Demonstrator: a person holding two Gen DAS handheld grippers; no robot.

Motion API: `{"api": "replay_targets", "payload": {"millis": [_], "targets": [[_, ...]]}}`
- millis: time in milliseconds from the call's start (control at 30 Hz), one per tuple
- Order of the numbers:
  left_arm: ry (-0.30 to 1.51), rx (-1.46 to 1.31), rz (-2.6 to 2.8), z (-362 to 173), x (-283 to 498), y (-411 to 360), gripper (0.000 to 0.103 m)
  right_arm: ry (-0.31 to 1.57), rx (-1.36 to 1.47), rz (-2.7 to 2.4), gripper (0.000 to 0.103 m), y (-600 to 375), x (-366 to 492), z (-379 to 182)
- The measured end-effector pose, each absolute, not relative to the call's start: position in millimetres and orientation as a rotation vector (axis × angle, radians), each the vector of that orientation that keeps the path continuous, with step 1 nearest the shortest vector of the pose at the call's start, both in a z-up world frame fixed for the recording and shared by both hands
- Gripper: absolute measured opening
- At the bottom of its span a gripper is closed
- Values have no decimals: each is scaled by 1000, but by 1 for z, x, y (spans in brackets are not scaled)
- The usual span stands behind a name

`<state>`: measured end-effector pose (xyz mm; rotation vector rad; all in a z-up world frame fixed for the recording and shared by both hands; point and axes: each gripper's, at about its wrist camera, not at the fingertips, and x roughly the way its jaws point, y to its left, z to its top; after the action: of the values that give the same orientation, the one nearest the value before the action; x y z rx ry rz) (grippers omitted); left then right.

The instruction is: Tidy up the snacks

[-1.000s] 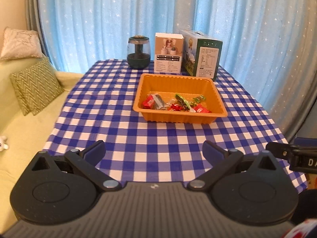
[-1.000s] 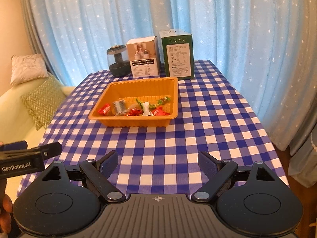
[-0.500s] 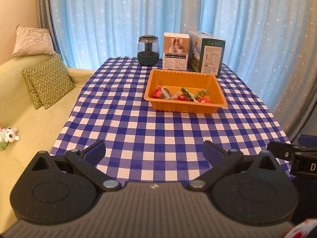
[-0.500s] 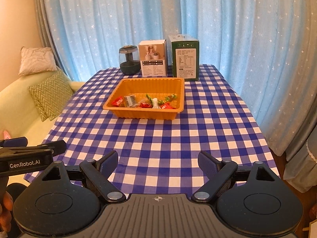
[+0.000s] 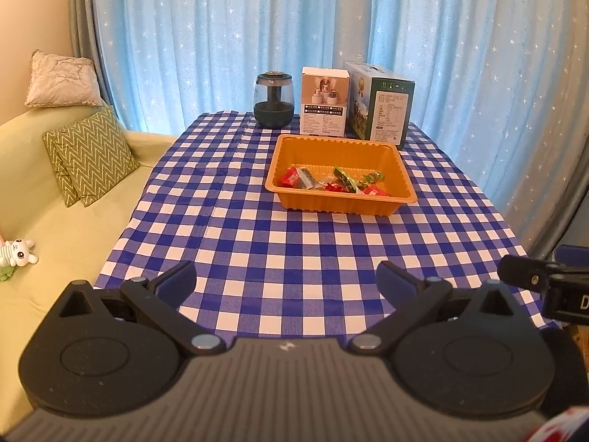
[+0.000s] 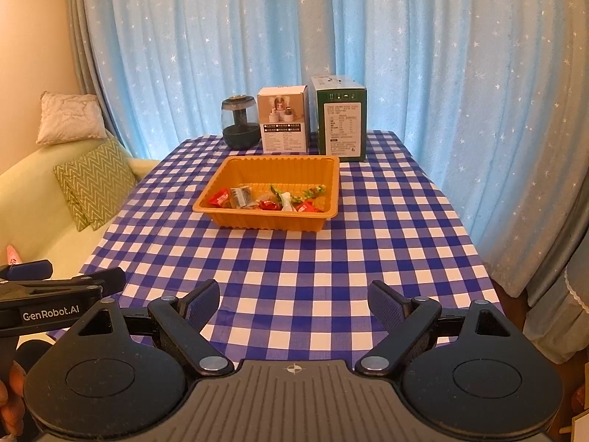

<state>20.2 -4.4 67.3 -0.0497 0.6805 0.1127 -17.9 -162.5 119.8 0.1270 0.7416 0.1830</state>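
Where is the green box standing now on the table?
The green box stands at the table's far end, right of the white box, behind the orange tray's right corner.

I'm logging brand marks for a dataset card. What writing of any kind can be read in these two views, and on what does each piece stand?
"GenRobot.AI": white letters on the black left gripper, seen from the right wrist.
"D": a cut-off white letter on the black right gripper, at the left wrist view's edge.
White cardboard box: printed lines too small to read.
Dark green cardboard box: label table too small to read.
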Motion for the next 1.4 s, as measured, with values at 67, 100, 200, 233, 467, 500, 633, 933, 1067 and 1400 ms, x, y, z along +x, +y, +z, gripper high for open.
{"api": "replay_targets", "payload": {"millis": [67,100,200,233,467,500,633,933,1067,1400], "targets": [[683,-51,108,67,21,-5,103,743,131,185,87,-162,-17,118],[683,-51,106,66,21,-5,103,744,134,185,87,-163,-17,118],[685,-45,98,64,21,-6,103,746,140,182,87,-163,-17,116],[686,-45,96,63,22,-6,103,748,140,183,87,-163,-17,115],[694,-51,81,57,23,-9,103,757,135,171,87,-165,-16,109],[695,-52,81,56,24,-9,103,758,136,168,87,-165,-16,109],[694,-51,79,56,24,-9,103,760,134,166,87,-165,-15,107],[691,-53,77,57,24,-9,103,761,135,168,87,-165,-15,107],[691,-55,77,57,24,-9,103,759,134,166,87,-164,-15,106],[691,-54,75,57,24,-8,103,761,133,166,87,-163,-16,106]]}}
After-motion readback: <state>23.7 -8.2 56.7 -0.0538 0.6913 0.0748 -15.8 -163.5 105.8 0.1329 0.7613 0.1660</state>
